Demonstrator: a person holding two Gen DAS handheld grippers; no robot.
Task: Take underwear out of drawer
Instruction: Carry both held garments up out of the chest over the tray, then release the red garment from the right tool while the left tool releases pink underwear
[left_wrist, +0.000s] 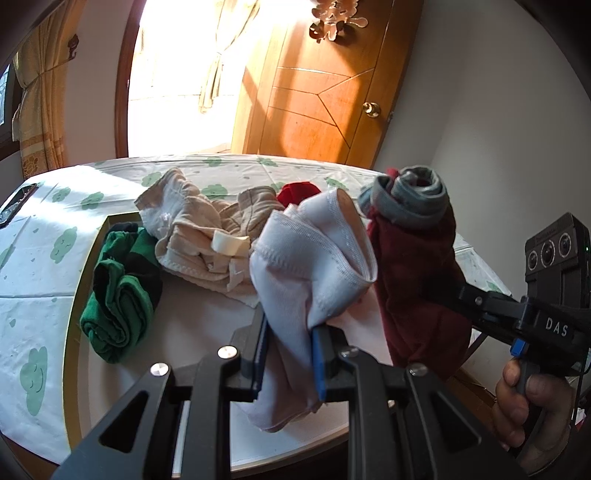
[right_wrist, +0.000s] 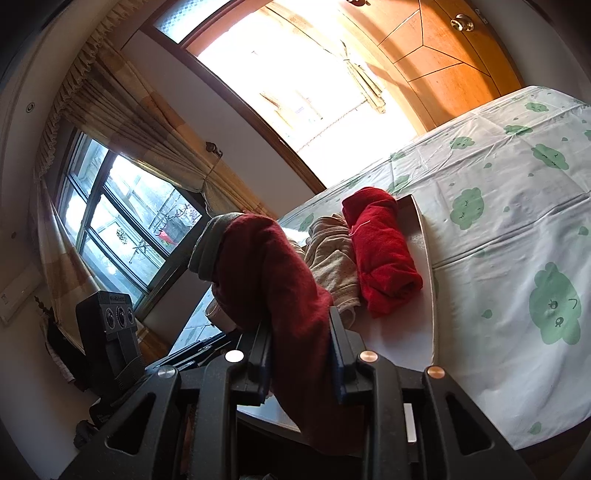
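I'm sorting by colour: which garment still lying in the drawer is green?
The rolled green-and-black garment at the drawer's left edge. The other pieces lying there are beige and bright red; the pale and maroon ones are held up in the tools.

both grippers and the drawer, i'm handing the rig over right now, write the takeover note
Left gripper: jaws shut on the pale pink underwear, held above the drawer.
Right gripper: jaws shut on the dark red underwear with a grey waistband, also lifted.
Still in the drawer: green pair, beige pieces, bright red rolled pair.
Done: two pieces lifted out of the drawer.
Left: set these two down outside the drawer, probably on the cloud-print sheet, then take out the remaining three.
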